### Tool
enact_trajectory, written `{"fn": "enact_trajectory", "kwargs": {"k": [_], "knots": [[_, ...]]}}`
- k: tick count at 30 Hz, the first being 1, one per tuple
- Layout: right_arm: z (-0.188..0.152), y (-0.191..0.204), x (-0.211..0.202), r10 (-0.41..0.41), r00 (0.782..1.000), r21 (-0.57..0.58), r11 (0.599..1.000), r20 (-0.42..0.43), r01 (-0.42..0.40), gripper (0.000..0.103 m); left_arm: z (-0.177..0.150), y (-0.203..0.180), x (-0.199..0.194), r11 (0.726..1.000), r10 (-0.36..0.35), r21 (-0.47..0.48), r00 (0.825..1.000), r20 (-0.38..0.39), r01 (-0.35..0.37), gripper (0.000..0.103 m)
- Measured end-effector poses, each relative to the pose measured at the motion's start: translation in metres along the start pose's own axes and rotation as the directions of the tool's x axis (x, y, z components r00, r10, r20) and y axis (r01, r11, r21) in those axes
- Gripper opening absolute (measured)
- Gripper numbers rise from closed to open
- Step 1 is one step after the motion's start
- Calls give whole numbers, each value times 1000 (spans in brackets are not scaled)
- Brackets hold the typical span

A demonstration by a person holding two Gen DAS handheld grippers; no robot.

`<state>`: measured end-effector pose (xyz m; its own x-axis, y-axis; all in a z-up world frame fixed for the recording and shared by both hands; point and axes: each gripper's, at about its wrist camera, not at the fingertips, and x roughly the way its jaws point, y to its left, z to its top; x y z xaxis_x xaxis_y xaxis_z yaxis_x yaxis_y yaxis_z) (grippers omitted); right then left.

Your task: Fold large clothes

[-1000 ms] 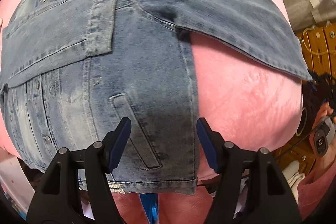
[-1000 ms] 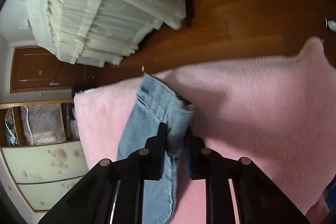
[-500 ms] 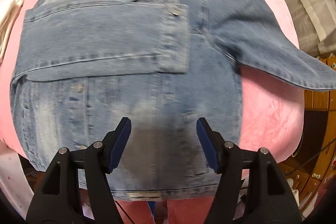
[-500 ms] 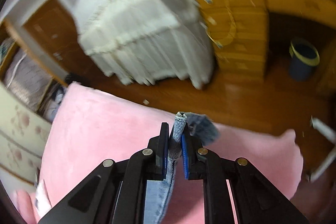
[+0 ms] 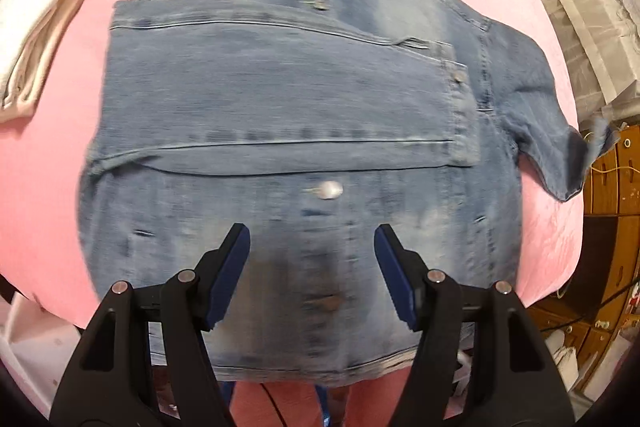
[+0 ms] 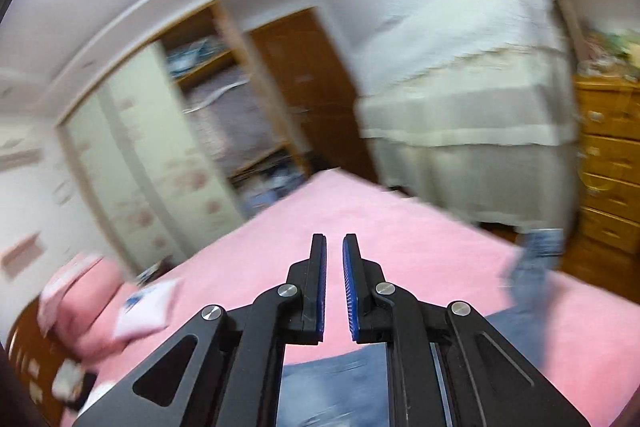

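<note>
A blue denim jacket (image 5: 304, 131) lies on a pink blanket (image 5: 48, 171), collar at the far end, one sleeve folded across the chest. The other sleeve (image 5: 556, 147) sticks out to the right, its cuff lifted and blurred. My left gripper (image 5: 312, 271) is open and empty above the jacket's lower hem. In the right wrist view my right gripper (image 6: 335, 291) stands with jaws nearly together, a narrow gap and nothing between them. The sleeve (image 6: 528, 279) hangs blurred to its right, apart from the fingers. Denim (image 6: 332, 387) shows below the gripper.
Folded white cloth (image 5: 36, 31) lies on the blanket at the left. A white-draped piece of furniture (image 6: 472, 75) and a wooden drawer chest (image 6: 608, 163) stand past the bed. A wardrobe (image 6: 160, 147) lines the far wall. Pink pillows (image 6: 80, 303) lie at the left.
My right gripper let go of the sleeve cuff and swung up; the sleeve now falls to its right. My left gripper drew back and shifted left, showing the whole jacket.
</note>
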<state>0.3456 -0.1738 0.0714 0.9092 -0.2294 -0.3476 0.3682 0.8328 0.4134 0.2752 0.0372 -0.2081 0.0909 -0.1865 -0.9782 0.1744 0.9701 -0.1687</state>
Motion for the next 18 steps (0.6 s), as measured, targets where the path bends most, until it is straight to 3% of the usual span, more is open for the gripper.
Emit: {"fn": "enact_trajectory", "kwargs": {"k": [4, 8, 13, 18], "knots": [[-58, 56, 26, 33, 982, 25, 999, -184, -29, 10, 3, 44, -7, 999, 25, 40, 1000, 9, -25, 62], [-102, 57, 47, 49, 944, 190, 982, -327, 15, 10, 7, 69, -3, 998, 52, 38, 999, -5, -51, 62], [-129, 14, 67, -22, 888, 313, 931, -459, 185, 10, 11, 58, 2, 997, 52, 49, 999, -7, -51, 62], [-133, -48, 62, -165, 858, 273, 904, -487, 329, 12, 13, 6, 13, 991, 64, 118, 998, -9, -62, 62]]}}
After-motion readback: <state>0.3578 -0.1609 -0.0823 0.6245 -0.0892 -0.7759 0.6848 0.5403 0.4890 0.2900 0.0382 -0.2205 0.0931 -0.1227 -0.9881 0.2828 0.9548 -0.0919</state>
